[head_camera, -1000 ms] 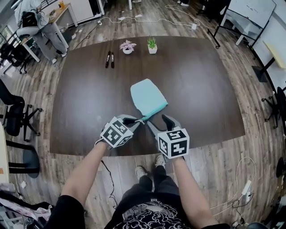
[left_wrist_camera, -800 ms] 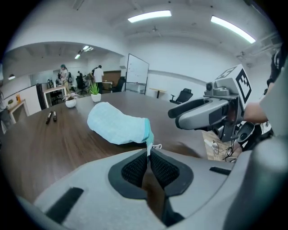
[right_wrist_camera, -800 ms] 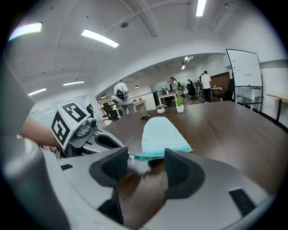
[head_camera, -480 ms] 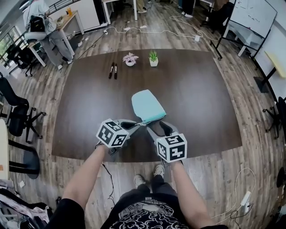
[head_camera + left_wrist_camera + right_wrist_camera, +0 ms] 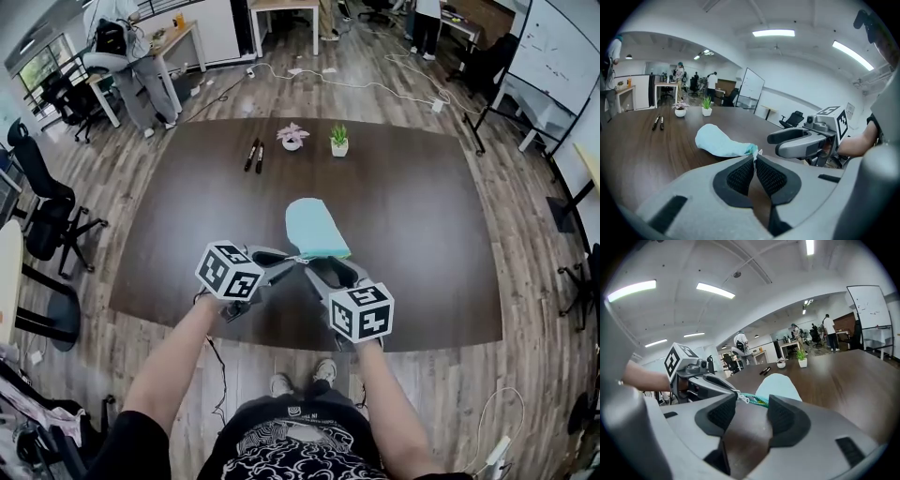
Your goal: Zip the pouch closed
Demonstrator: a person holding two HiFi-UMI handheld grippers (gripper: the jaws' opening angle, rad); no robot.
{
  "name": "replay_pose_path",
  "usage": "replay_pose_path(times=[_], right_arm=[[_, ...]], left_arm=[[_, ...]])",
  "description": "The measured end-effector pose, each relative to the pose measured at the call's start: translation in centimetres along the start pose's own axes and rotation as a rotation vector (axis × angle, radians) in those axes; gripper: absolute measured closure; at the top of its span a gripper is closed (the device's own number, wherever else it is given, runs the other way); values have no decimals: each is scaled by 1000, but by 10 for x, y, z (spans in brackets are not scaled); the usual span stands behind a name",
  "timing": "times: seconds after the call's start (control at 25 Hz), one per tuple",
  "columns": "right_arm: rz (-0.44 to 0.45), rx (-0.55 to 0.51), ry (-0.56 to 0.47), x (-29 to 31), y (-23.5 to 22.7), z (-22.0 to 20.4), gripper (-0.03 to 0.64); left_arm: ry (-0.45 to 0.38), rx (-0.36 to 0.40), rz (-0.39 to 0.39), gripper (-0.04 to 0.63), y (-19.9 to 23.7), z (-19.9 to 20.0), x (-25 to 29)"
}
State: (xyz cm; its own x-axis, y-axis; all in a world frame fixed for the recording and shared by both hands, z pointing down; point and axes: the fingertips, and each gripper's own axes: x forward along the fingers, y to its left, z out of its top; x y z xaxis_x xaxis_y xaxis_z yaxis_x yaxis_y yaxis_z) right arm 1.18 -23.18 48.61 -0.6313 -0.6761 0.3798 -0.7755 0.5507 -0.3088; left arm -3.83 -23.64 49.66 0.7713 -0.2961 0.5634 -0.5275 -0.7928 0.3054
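Since a second ago both grippers have come up, drawing the pouch's (image 5: 316, 228) near end with them while the rest lies at the table's (image 5: 422, 216) middle. The left gripper (image 5: 292, 260), at the pouch's 7 o'clock, stays clenched on a small white tab at that end, probably the zip pull. The right gripper (image 5: 333, 270), at 6 o'clock, has just been closing. Its jaws are still apart, and the teal zipper (image 5: 757, 400) shows between their tips, unpressed. I judge the zipping itself is still to come, with one grip set and the second nearly there.

The table is dark brown wood. Two markers (image 5: 254, 155) lie at the pouch's 11 o'clock and two potted plants (image 5: 316, 139) at 12. Around it are plank floor (image 5: 141, 375), chairs (image 5: 37, 202) at 9 and a whiteboard (image 5: 562, 56) at 2
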Motion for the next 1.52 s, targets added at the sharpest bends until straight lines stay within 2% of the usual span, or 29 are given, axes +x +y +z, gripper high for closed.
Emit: replay_pose_path(times=[0.36, 0.48, 0.8, 1.08, 1.2, 1.32, 1.52], right_arm=[[185, -11, 20, 14, 10, 1, 422], [241, 4, 29, 18, 10, -3, 456], [335, -2, 52, 20, 5, -8, 465], [329, 0, 52, 23, 3, -8, 515], [312, 0, 59, 27, 4, -8, 517], [281, -2, 63, 29, 4, -9, 556], [218, -2, 62, 35, 7, -10, 583]], left_arm=[[0, -24, -8, 571, 0, 5, 2], [14, -28, -12, 571, -1, 4, 6], [11, -49, -9, 571, -5, 10, 16], [13, -50, -4, 571, -3, 9, 18], [9, -46, -9, 571, 2, 7, 17], [0, -49, -21, 571, 6, 6, 16], [-5, -43, -42, 571, 8, 3, 14]])
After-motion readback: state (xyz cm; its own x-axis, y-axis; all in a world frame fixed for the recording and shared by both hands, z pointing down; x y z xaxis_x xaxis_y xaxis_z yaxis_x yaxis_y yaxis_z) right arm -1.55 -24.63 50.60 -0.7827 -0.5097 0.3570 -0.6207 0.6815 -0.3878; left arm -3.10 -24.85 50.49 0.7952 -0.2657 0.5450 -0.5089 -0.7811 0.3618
